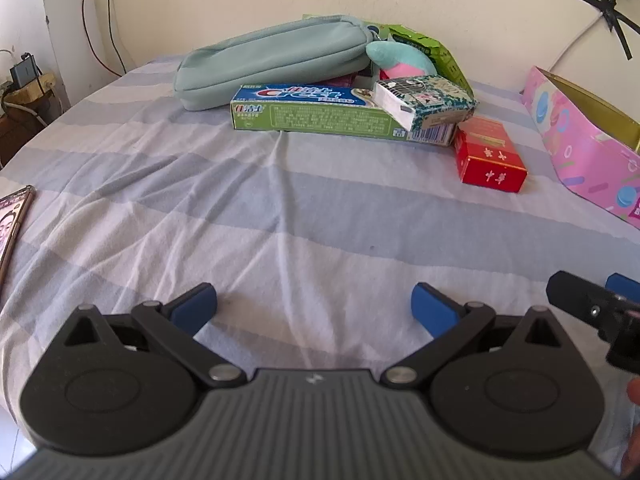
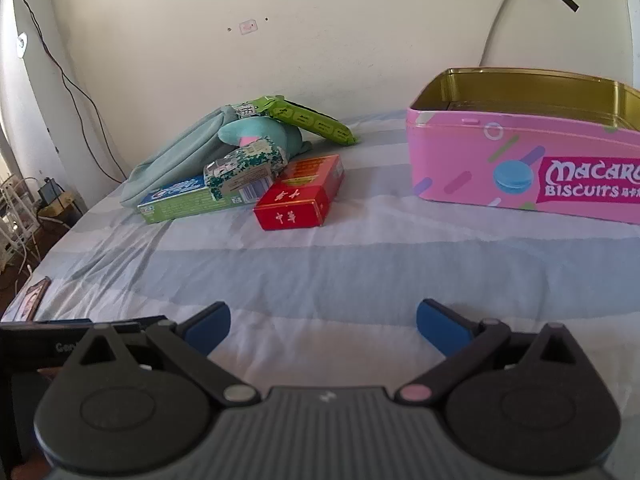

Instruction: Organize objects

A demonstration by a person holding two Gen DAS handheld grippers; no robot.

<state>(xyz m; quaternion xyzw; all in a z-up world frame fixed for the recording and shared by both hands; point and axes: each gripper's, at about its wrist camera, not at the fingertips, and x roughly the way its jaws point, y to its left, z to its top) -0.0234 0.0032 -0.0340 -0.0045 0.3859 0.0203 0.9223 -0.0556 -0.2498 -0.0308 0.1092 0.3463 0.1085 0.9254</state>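
The left gripper [image 1: 314, 308] has its blue pads spread wide with nothing between them, low over the striped bedsheet [image 1: 280, 208]. The right gripper [image 2: 323, 326] is likewise wide apart and holds nothing. Ahead lies a heap: a red cigarette pack [image 2: 300, 196] nearest, touching a green toothpaste box [image 1: 320, 114] with a leaf-patterned small box [image 1: 428, 100] resting on it. Behind are a teal pencil pouch [image 1: 272, 60], a teal plush toy [image 1: 400, 58] and a green packet [image 2: 312, 120]. To the right, apart from the heap, stands an open pink macaron biscuit tin [image 2: 520, 164].
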